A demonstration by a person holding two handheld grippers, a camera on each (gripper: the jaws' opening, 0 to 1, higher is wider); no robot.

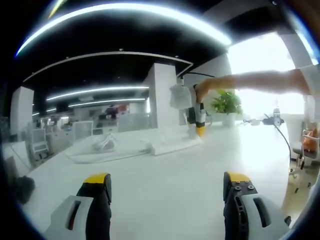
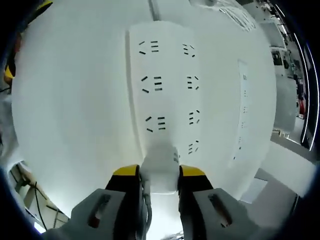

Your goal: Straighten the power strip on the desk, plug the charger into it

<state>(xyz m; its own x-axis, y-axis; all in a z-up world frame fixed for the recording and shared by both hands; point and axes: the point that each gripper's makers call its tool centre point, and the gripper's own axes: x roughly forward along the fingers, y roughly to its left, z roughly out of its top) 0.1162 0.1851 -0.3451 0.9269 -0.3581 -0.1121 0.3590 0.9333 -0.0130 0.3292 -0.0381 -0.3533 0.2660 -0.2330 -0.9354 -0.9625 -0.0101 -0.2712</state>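
Right gripper [image 2: 159,175] clamps charger [image 2: 161,167] at power strip [image 2: 165,85] near end. Strip looks straight; seating unconfirmed. Left gripper [image 1: 167,182] wide, holding nothing.

Strong daylight from a window [image 1: 265,65] washes out the right side of the left gripper view, and ceiling light strips [image 1: 125,12] bend into arcs. In the right gripper view the white desk [image 2: 65,100] and power strip [image 2: 167,80] glare, nearly overexposed, with edges curved.

White desk [image 1: 175,185] with white power strip [image 2: 165,85] flat on top
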